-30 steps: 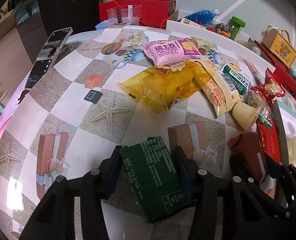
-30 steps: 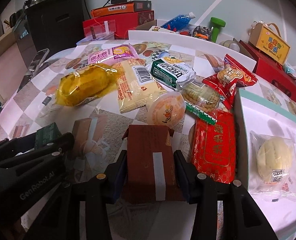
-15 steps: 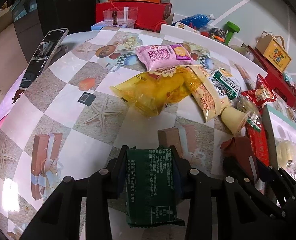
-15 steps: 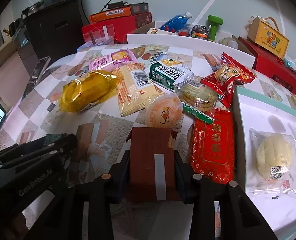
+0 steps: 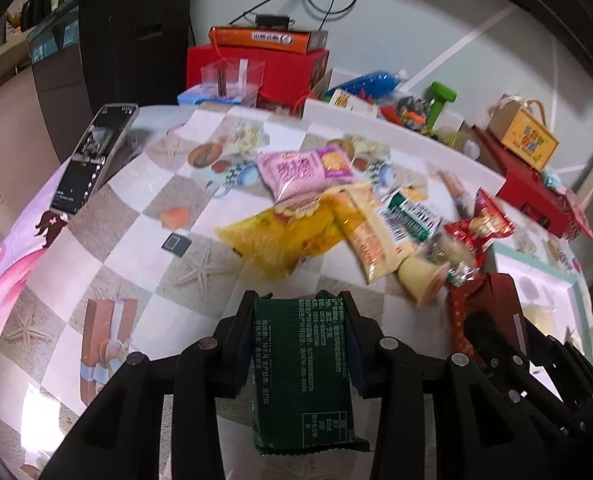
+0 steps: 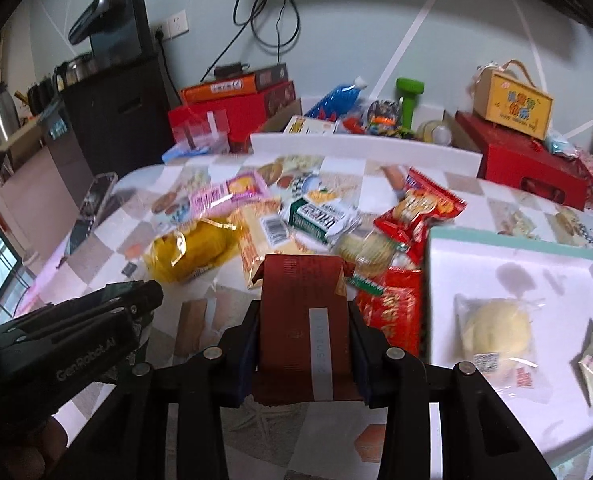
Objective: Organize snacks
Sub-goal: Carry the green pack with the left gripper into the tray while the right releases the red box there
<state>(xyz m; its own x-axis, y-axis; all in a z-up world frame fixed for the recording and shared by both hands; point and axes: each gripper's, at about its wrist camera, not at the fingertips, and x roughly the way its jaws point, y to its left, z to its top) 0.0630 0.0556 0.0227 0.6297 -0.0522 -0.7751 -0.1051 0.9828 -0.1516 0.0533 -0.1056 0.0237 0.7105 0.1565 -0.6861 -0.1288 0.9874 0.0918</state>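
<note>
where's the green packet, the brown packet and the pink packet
green packet (image 5: 301, 364): left wrist view, middle of its printed back
brown packet (image 6: 301, 320): right wrist view, middle of its face
pink packet (image 5: 302, 170): left wrist view, its middle

Directly ahead of the left jaws the table (image 5: 128, 240) is bare, with only a phone (image 5: 92, 160) far to the left. Ahead and to the right a heap of snack packets (image 5: 336, 216) blocks the way. Right of the right jaws the white tray (image 6: 512, 252) has free room around a bun (image 6: 496, 328).
</note>
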